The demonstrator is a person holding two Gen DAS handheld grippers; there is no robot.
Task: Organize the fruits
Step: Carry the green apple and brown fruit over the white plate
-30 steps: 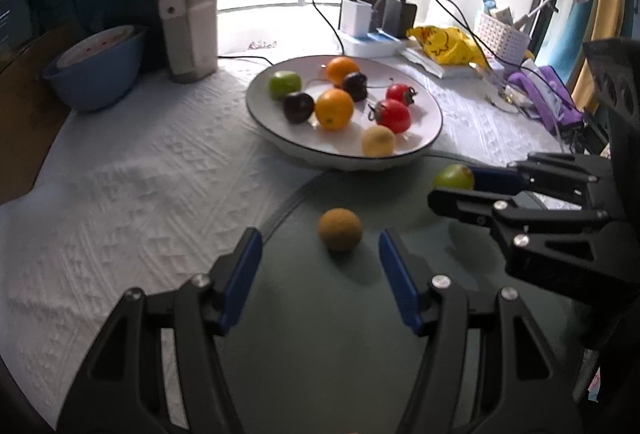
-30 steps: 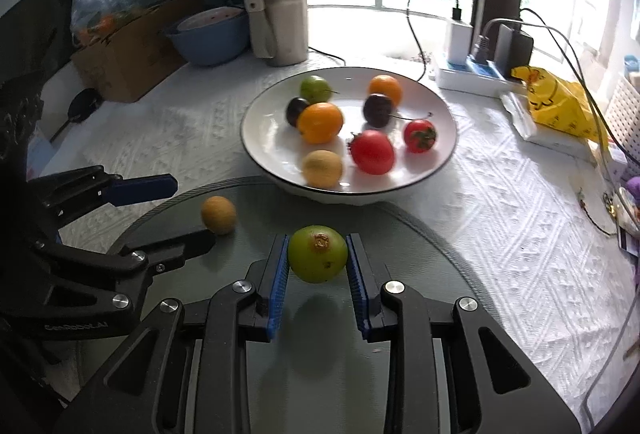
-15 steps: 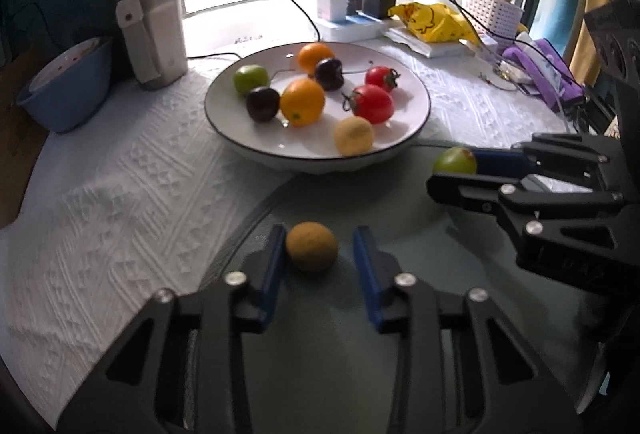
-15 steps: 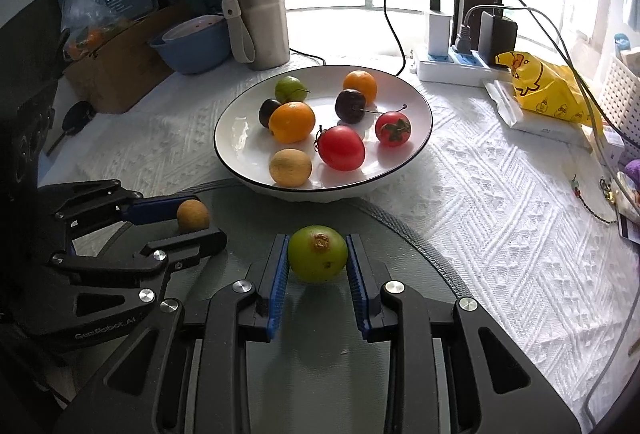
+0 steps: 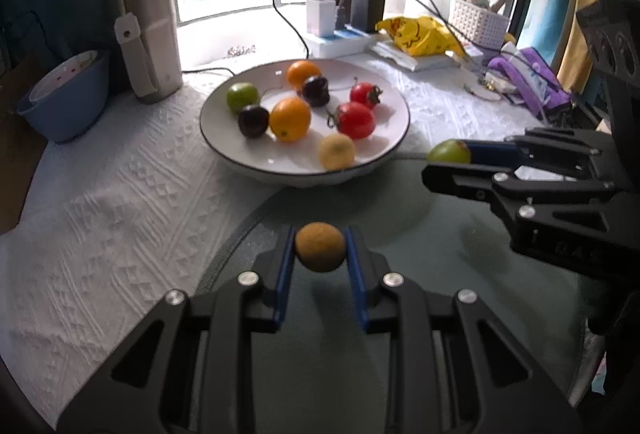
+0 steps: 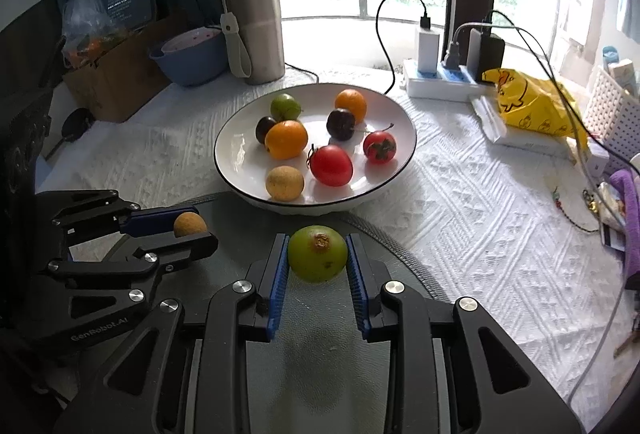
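My left gripper (image 5: pixel 320 250) is shut on a small brown round fruit (image 5: pixel 320 247), lifted above the dark glass mat (image 5: pixel 328 354). My right gripper (image 6: pixel 318 254) is shut on a green fruit (image 6: pixel 317 253), held over the mat just in front of the plate. The white plate (image 6: pixel 240 154) holds several fruits: two oranges, two red tomatoes, two dark plums, a green fruit and a yellowish one. In the left wrist view the right gripper (image 5: pixel 448 158) shows at right with the green fruit (image 5: pixel 449 151). In the right wrist view the left gripper (image 6: pixel 192 230) shows at left with the brown fruit (image 6: pixel 189 225).
A steel tumbler (image 6: pixel 256 30) and blue bowl (image 6: pixel 188 58) stand behind the plate on the left. A power strip with chargers and cables (image 6: pixel 440 78), a yellow bag (image 6: pixel 532 102) and a white basket (image 5: pixel 478 22) lie at the back right. A white textured cloth (image 6: pixel 460 194) covers the table.
My left gripper closed on the brown fruit and lifted it off the mat. My right gripper kept hold of the green fruit and both moved closer to the plate.
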